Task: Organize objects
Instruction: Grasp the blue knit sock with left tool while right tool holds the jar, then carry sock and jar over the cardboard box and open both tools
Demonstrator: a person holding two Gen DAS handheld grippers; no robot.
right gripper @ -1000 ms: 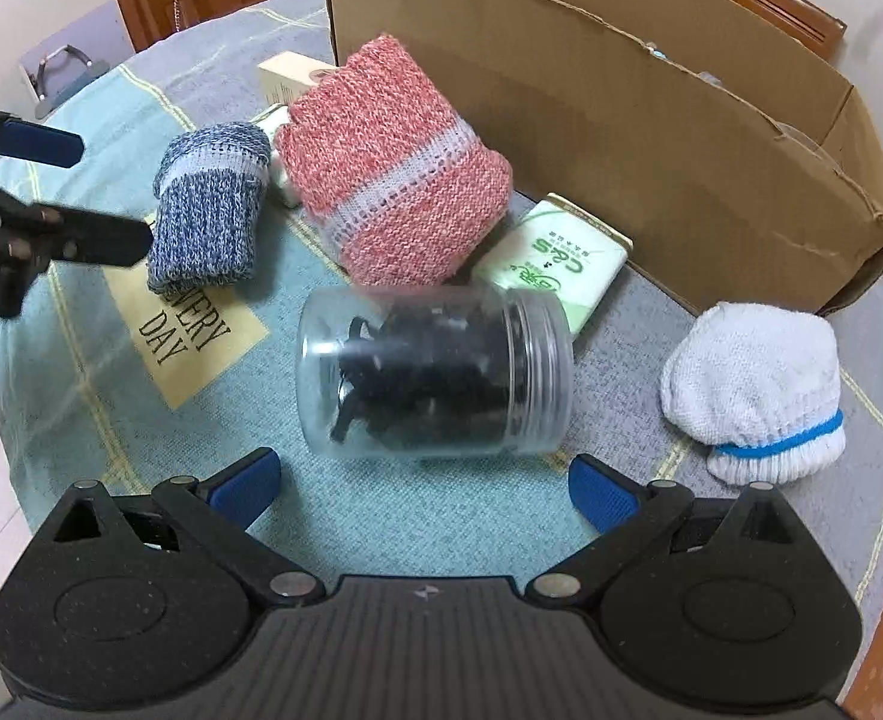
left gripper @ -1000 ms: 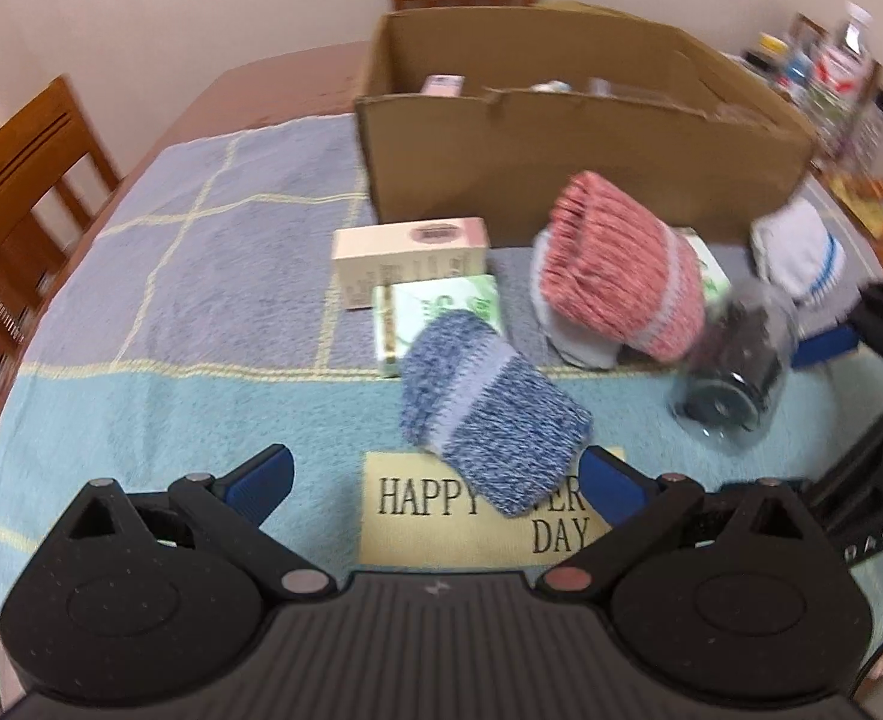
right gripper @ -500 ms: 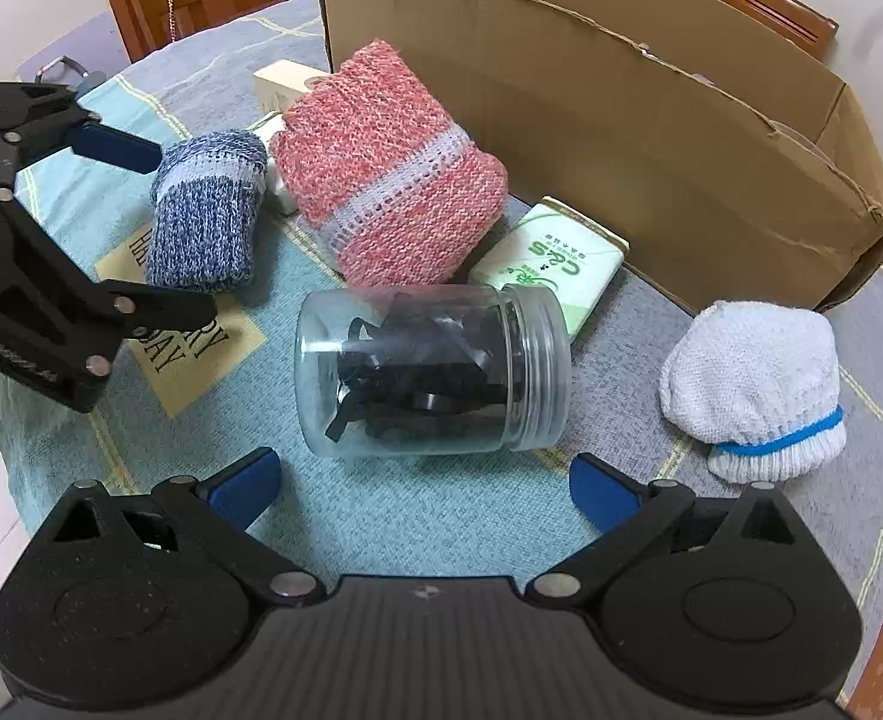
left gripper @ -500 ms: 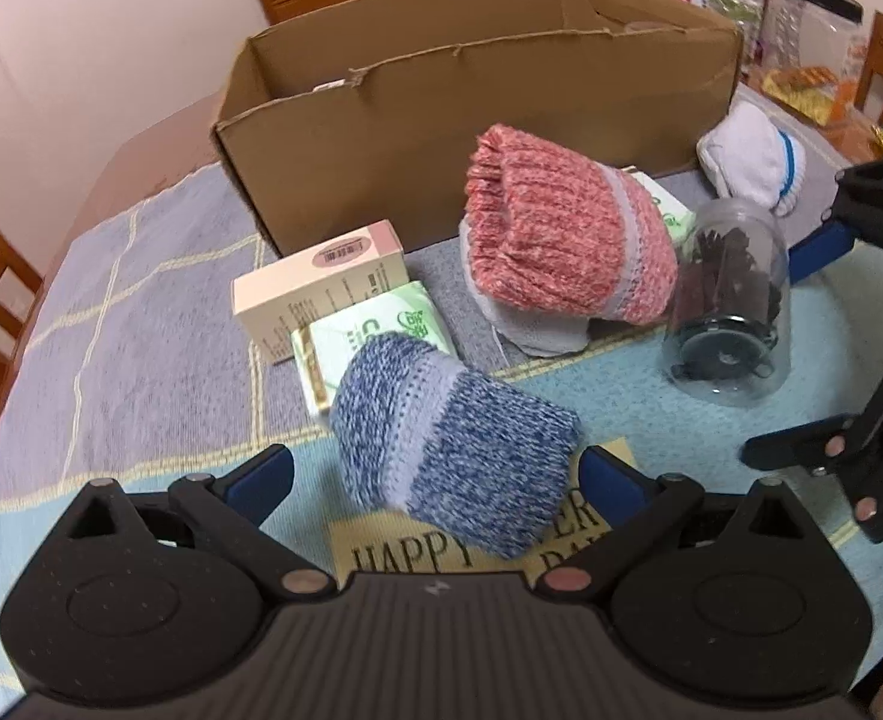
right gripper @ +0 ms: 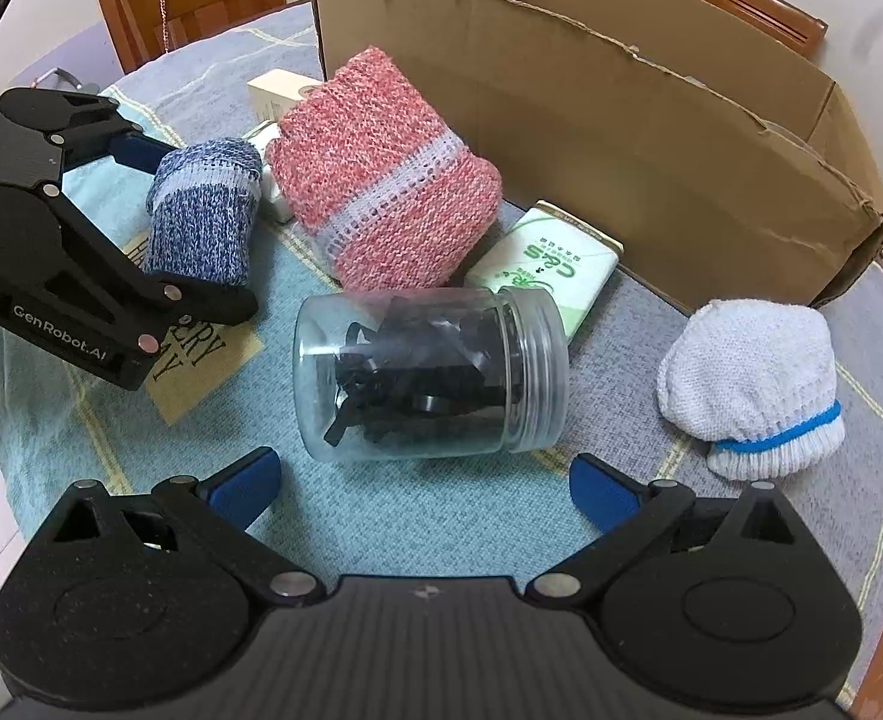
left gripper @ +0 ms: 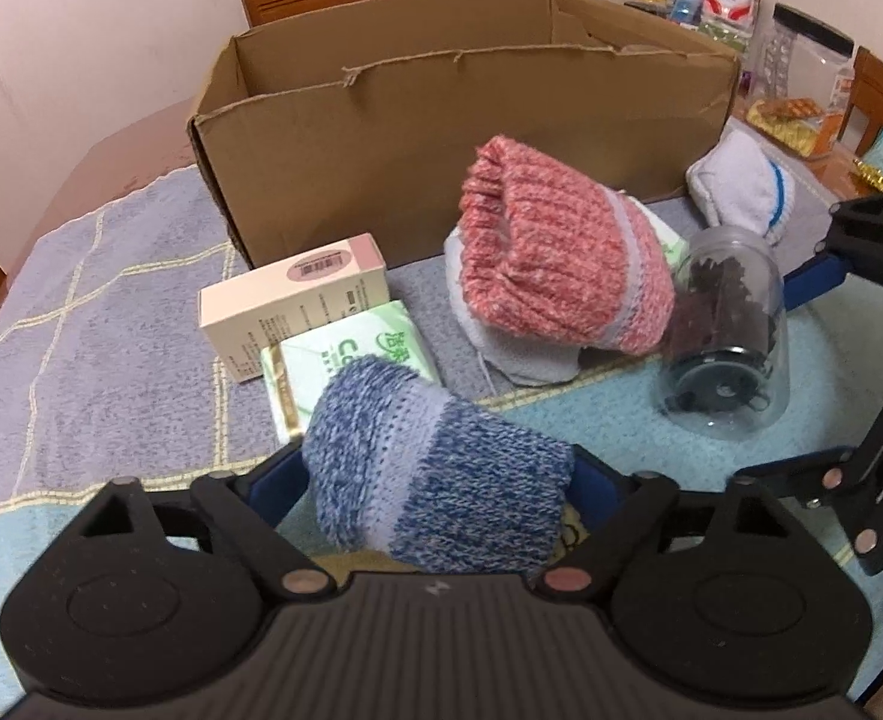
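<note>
Blue sock [left gripper: 435,468] lying on the worktop [left gripper: 111,324] near the box [left gripper: 441,138], flanked by the left tongs [left gripper: 438,483], apart, pads at each side. Squeeze mid-roll, firmly, lift clear of the green packet [left gripper: 351,360]. Right tongs [right gripper: 423,480] apart, short of the jar [right gripper: 429,378].

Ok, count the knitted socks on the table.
3: blue sock between the left gripper's fingers, pink sock before the box, white sock at right. More may be hidden.
</note>
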